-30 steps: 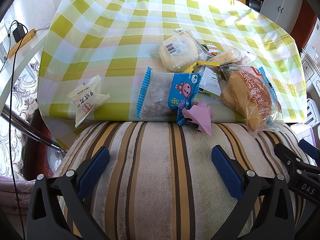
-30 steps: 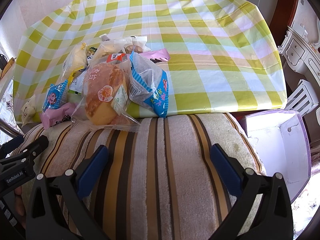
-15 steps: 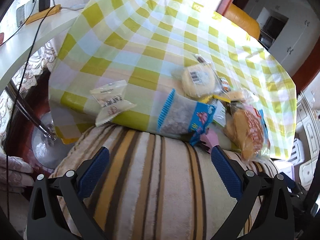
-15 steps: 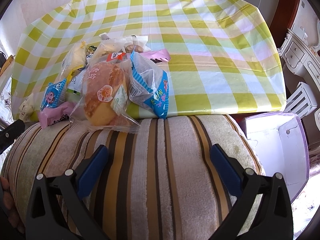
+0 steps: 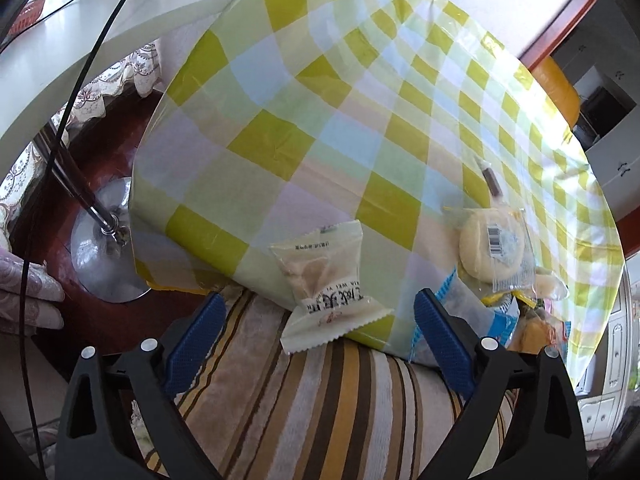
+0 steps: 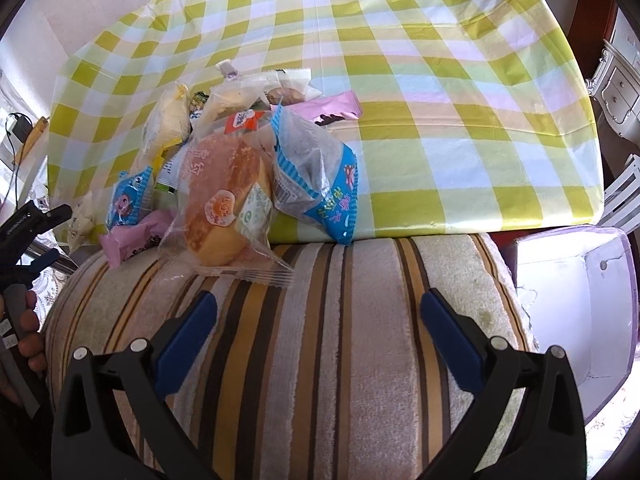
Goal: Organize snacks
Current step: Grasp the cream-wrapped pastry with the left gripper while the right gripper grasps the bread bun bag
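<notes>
Two fisheye views from the grippers, both low over a striped cushion, facing a checked tablecloth. The left view sits close, tilted, near the table's left corner. The right view is centred and level. Both share the snack pile.

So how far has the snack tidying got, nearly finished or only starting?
Only starting. Nothing looks sorted yet: the snack pile lies jumbled at the table's near edge, and the white bin beside it shows nothing inside. In hand: nothing, though the open left gripper lines up on the lone cream packet. The right gripper hangs open. Everything remains.
</notes>
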Tool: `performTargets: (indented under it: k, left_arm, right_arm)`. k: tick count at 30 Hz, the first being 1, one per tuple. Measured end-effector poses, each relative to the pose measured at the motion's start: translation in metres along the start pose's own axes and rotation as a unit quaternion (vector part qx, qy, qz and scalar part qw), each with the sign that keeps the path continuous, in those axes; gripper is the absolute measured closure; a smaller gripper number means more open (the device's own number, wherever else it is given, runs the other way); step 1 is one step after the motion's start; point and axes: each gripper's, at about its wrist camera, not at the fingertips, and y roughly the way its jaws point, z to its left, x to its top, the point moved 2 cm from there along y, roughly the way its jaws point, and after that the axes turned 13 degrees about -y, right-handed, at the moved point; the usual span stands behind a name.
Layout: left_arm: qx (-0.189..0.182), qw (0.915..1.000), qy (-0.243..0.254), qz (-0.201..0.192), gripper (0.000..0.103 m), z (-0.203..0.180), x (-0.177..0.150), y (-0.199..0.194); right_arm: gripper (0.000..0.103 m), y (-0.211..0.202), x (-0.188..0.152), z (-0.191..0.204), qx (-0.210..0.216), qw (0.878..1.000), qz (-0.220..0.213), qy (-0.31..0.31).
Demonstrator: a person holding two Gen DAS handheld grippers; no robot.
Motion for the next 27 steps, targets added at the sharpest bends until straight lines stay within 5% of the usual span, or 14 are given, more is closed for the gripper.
performTargets:
  k: [6, 13, 27]
  left_arm:
    - [0.030, 0.9991, -0.003, 0.031, 0.036, -0.006, 0.010, 0.030]
    - [0.056, 0.9974, 0.040, 0.023, 0.059, -0.020, 0.006, 0.035]
    - [0.016, 0.9967, 0.072, -0.034, 0.064, -0.037, -0.006, 0.003]
  right_arm:
    - [0.001, 0.000, 0.014, 0.002, 0.015, 1.000, -0.021, -0.006]
    - [0.001, 0.002, 0.033, 0.007, 0.027, 0.999, -0.037, -0.017]
    - [0.002, 0.027, 0.065, 0.041, 0.023, 0.997, -0.015, -0.077]
